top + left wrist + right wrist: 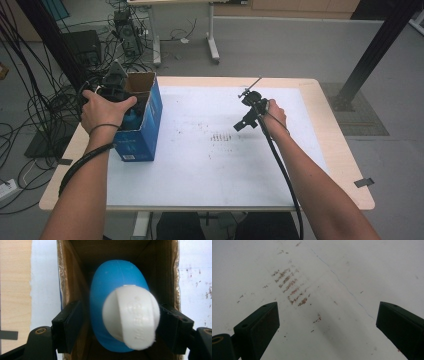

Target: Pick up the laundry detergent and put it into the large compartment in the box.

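A blue bottle (110,280) with a white cap (132,320) stands inside an open blue cardboard box (145,125) at the table's left side. My left gripper (121,325) reaches down into the box from above, one jaw on each side of the bottle's top. A dark gap separates the left pad (72,325) from the bottle, and the right pad (172,325) sits right at the cap's edge. In the high view a hand covers that gripper (116,82). My right gripper (327,322) hovers open over the white mat, with nothing between its jaws (242,122).
The white mat (225,170) covers most of the wooden table (332,150) and bears brown smudges (290,287) near its middle. The box's brown inner walls (72,277) stand close around the bottle. Cables and equipment lie on the floor beyond the left edge.
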Demonstrator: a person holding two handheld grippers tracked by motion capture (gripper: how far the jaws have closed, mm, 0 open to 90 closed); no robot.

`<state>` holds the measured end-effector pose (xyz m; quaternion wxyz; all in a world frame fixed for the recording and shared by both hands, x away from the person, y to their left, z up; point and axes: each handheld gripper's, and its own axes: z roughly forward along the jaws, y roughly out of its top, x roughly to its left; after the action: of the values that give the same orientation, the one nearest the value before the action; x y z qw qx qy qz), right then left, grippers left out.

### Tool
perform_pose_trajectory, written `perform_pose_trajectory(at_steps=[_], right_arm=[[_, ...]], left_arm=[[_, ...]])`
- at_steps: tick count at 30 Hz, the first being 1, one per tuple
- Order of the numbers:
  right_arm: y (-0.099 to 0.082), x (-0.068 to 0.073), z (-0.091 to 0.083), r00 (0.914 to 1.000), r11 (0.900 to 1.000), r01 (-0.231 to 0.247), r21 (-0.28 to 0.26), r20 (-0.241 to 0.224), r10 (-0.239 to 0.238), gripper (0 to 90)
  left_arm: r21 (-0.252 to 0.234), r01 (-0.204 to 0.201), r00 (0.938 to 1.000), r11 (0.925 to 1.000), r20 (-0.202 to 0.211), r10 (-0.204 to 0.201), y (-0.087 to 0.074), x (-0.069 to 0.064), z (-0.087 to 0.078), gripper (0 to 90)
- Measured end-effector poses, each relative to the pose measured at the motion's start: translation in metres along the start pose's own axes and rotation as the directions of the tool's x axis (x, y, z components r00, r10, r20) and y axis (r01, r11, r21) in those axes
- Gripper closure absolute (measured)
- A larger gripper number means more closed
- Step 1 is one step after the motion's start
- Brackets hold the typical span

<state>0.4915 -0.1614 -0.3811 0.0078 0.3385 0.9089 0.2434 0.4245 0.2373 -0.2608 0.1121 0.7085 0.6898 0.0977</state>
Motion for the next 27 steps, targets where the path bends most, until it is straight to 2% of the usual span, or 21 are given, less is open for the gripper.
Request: perform_pose_trajectory(at_steps=[11,18,26,27], right_arm=[[0.001,0.001,-0.002,1.0,1.0,0.006,-0.003,0.001,-0.006,4.2],[0.002,0.003,-0.002,0.9998,0.9998,0.017,-0.006,0.004,-0.017,4.3],[0.002,0.003,-0.004,0.9998,0.9998,0.017,-0.006,0.007,-0.017,4.3],[0.002,0.003,-0.004,0.9998,0.9998,0.017,-0.006,0.007,-0.017,4.3]], left_arm=[[0.004,-0.005,0.9999,1.0,-0.01,0.005,0.002,-0.003,-0.011,16.2],[0.001,-0.01,0.9999,1.0,-0.006,0.01,0.003,-0.005,-0.023,14.0],[0.018,-0.035,0.9994,0.9992,0.002,0.035,0.007,-0.01,-0.041,10.7],[0.026,-0.048,0.9989,0.9985,0.001,0.048,0.007,-0.012,-0.044,10.7]])
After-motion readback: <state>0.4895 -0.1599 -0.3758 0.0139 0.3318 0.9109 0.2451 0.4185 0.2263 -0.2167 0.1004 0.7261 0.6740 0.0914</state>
